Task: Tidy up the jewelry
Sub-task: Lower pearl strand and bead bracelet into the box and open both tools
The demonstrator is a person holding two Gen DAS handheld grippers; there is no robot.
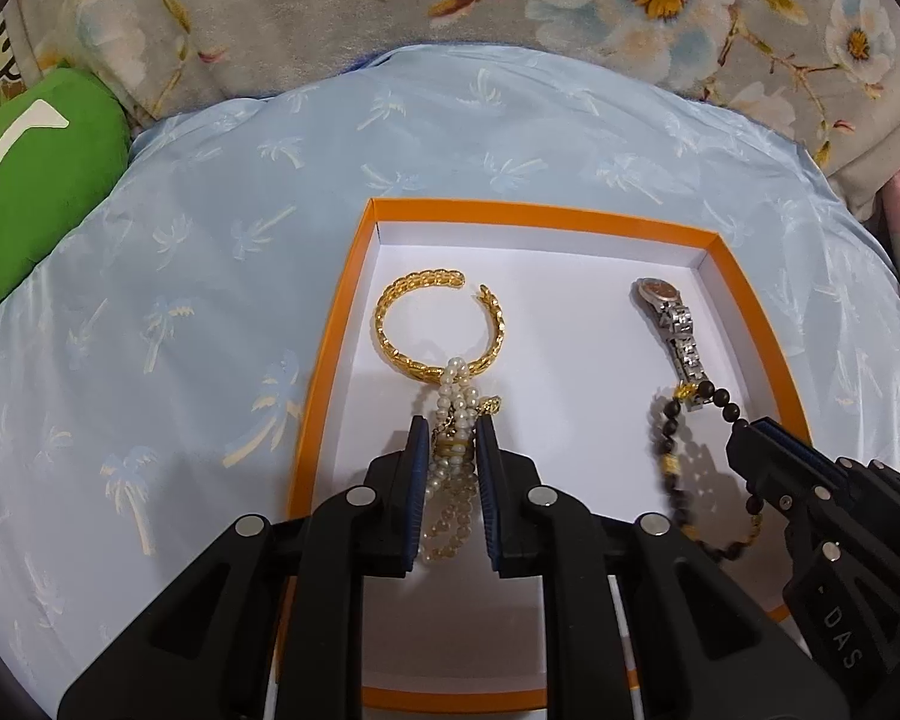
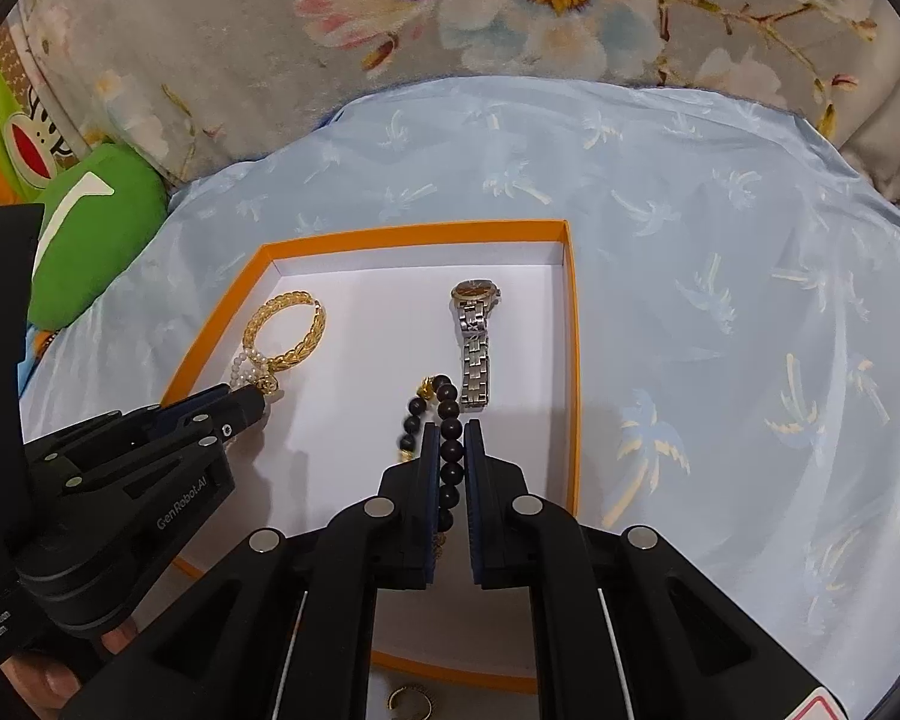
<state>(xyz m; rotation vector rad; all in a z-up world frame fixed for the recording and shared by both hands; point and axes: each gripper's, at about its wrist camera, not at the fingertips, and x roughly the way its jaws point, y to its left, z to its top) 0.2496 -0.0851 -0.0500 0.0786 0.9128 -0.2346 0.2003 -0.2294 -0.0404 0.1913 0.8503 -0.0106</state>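
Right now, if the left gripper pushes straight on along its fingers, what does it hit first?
Probably the gold braided open bangle, lying directly ahead of the left gripper, which is shut on the white pearl strand already overlapping it. Beyond stands the orange-rimmed white box wall. Height above the floor is unclear.

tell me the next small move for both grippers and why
Probably lower and open both: the left gripper pinches the pearl bracelet and the right gripper the dark bead bracelet, both already over the orange box, near the gold bangle and watch.

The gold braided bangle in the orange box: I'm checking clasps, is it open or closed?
Open. The gold braided bangle shows a clear gap between its two ends at its far side.
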